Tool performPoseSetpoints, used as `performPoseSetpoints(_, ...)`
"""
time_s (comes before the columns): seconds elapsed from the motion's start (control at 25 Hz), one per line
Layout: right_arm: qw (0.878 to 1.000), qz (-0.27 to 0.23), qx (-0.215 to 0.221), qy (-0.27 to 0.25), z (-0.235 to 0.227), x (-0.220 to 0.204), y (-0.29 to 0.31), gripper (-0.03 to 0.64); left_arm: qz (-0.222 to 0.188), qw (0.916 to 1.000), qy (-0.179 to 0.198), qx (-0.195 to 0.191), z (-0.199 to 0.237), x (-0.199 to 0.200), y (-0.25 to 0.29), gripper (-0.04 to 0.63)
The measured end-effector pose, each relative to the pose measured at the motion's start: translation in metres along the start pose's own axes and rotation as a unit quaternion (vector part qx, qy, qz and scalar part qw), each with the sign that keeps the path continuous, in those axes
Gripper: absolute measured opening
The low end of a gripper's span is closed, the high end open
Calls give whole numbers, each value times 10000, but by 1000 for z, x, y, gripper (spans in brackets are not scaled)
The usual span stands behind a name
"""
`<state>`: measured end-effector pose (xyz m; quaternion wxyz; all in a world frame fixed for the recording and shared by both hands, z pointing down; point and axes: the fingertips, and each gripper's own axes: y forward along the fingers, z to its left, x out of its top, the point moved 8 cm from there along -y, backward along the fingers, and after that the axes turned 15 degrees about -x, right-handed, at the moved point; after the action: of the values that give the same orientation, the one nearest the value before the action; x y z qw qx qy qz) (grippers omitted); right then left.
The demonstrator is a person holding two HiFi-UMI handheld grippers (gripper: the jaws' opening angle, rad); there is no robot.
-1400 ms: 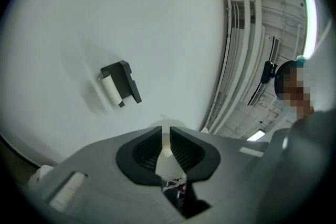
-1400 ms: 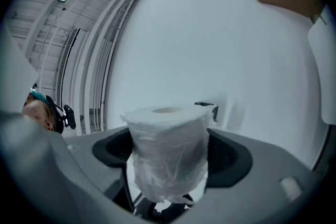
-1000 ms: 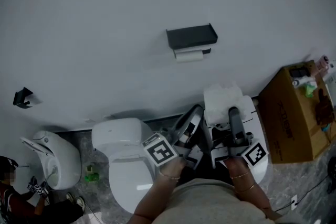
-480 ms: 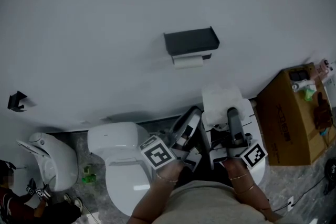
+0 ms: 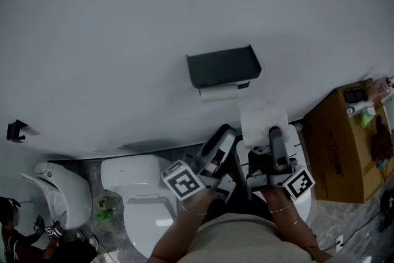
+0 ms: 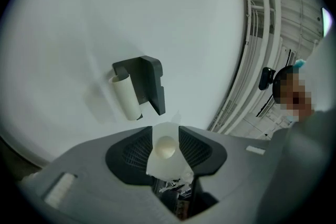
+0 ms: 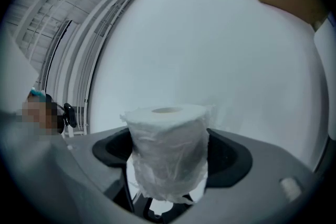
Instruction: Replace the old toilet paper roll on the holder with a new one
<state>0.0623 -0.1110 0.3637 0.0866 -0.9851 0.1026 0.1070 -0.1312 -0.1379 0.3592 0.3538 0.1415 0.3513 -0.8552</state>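
Head view downward; left gripper view shares wall holder (image 5: pixel 223 68)

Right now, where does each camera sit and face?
Head view: on the person's head, looking steeply down at the holder and toilet; shows both forearms, the left gripper and right gripper.
Left gripper view: on the left gripper, facing the holder and its old roll; its jaws are opening, a white scrap between them.
Right gripper view: on the right gripper, facing bare wall; its jaws clamp the new roll.
Shared: head and left gripper views both show the holder.
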Motion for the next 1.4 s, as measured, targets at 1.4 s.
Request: performPoseSetpoints(1.4, 9989, -172, -295, 331, -59, 52, 66, 414, -1238, 9907, -382, 423, 98, 3, 26, 328)
